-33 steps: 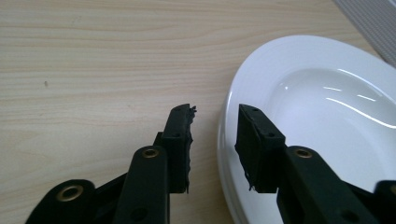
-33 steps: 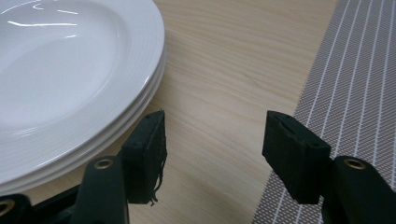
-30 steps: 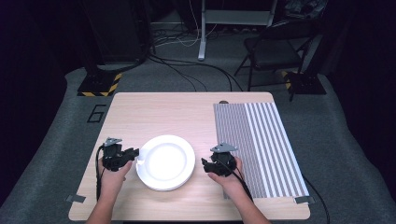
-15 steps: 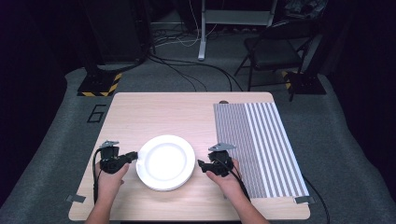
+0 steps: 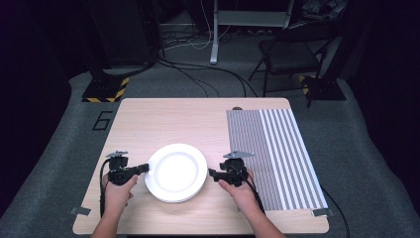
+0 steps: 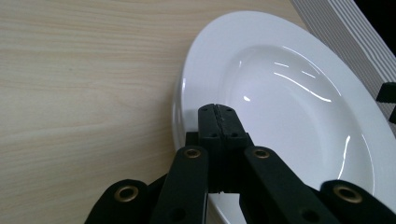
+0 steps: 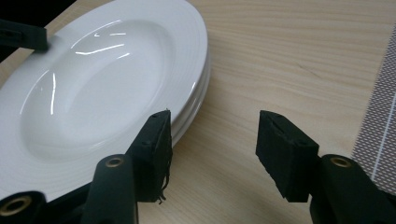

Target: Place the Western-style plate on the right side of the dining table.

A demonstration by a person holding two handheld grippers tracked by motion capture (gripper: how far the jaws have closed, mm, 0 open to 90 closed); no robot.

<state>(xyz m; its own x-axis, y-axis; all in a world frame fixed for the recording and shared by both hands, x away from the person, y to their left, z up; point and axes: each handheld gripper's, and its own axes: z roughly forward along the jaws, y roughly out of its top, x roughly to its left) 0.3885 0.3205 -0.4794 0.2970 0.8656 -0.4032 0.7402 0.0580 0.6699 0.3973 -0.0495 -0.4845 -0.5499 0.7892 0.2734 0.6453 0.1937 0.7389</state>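
Evidently the stiff, glossy, breakable stacked plates (image 5: 176, 172) are best taken at the rim, where the left gripper (image 6: 217, 122) is closed empty, the right gripper (image 7: 212, 140) being spread wide beside it.

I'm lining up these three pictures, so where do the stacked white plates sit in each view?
High view: stacked white plates lie low and centre on the table, between the left gripper and right gripper.
Left gripper view: plates take the right half.
Right gripper view: plates take the upper left.
Shared landmark: the striped mat.
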